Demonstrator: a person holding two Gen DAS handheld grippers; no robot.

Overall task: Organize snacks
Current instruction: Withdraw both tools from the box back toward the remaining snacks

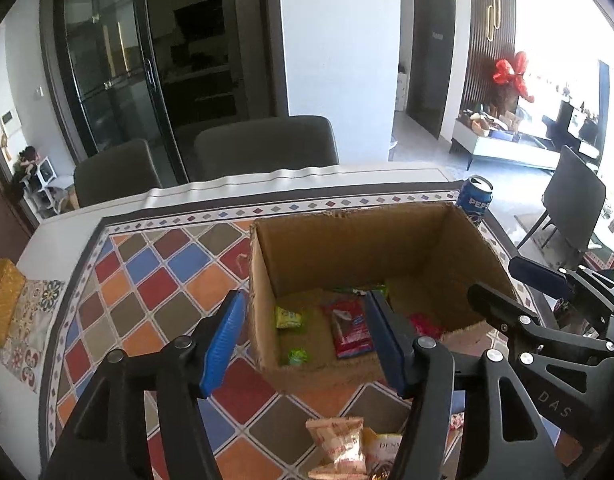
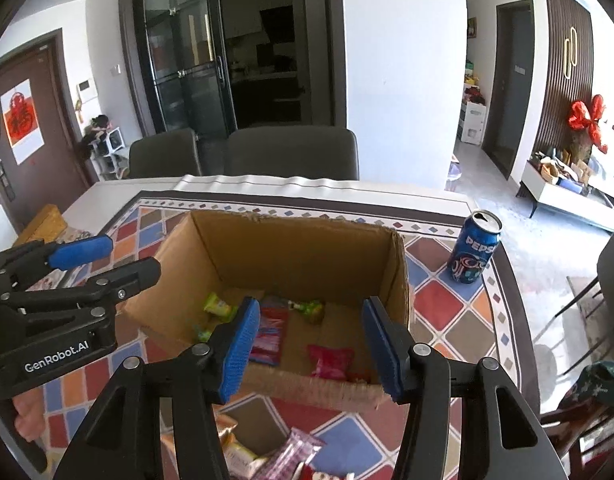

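- Left wrist view — left gripper [image 1: 303, 344] hangs over the near-left corner of the cardboard box [image 1: 347, 240], jaws apart, nothing between the pads; one blue pad sits outside the left wall, the other over the box floor.
- Inside the box: a red packet [image 1: 349, 332] and small green packets [image 1: 289, 317], lying flat. Loose snacks on the bench [image 1: 155, 280] — a pale wrapped snack [image 1: 339, 440] lies below and behind the fingertips, toward the person, long axis roughly along the gripper's line.
- Right gripper [image 1: 507, 284] shows at the right edge, just beside the box's right wall.
- Right wrist view — right gripper [image 2: 311, 344] hangs over the box's near wall, jaws apart, empty; a pink packet [image 2: 331, 360] rests on the box floor between the pads.
- Remaining snacks [image 2: 295, 452] lie on the bench under this gripper, near side of the box — judged the next pick means drawing back and down. Each pile sits nearer its own hand.
- Pepsi can [image 2: 475, 248] stands upright, right of the box, apart from it.
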